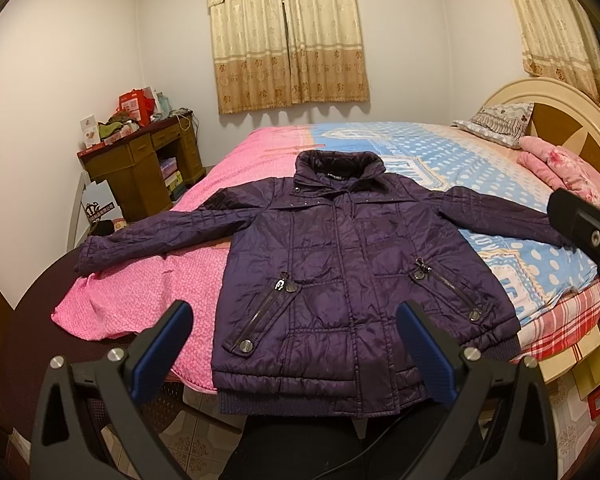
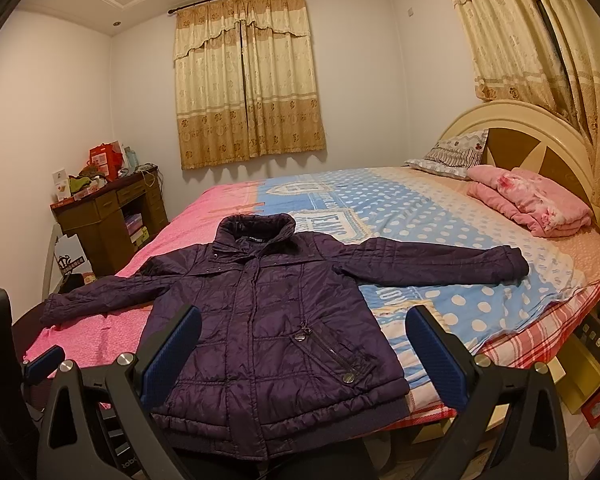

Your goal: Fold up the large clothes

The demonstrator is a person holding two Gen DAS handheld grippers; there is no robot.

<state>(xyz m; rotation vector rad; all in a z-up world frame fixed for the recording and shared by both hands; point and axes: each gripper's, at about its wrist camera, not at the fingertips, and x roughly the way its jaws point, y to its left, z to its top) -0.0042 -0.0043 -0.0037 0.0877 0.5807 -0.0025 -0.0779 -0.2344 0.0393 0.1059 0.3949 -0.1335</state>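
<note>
Both tongs, left tongs [image 1: 294, 328] and right tongs [image 2: 304, 338], gape wide over the purple jacket [image 1: 340, 264] spread flat on the bed [image 1: 440, 148]; only the right view shows its right cuff [image 2: 508, 266].

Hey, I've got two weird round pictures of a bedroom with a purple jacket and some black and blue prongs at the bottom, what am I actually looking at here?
There is no robot here. A person holds a two-finger gripper in each hand, and each gripper carries a wide-angle camera looking forward along its fingers; that is why the pictures curve at the edges.

One picture comes from the left gripper, the other from the right gripper. The black prongs with blue pads are the gripper fingers. Both grippers are open and hold nothing.

On the bed lies a purple quilted jacket, front up, collar away from the camera, sleeves spread to both sides, hem at the near edge. A folded pink blanket and a pillow sit near the headboard. The job is folding the jacket, which is not yet begun.
</note>
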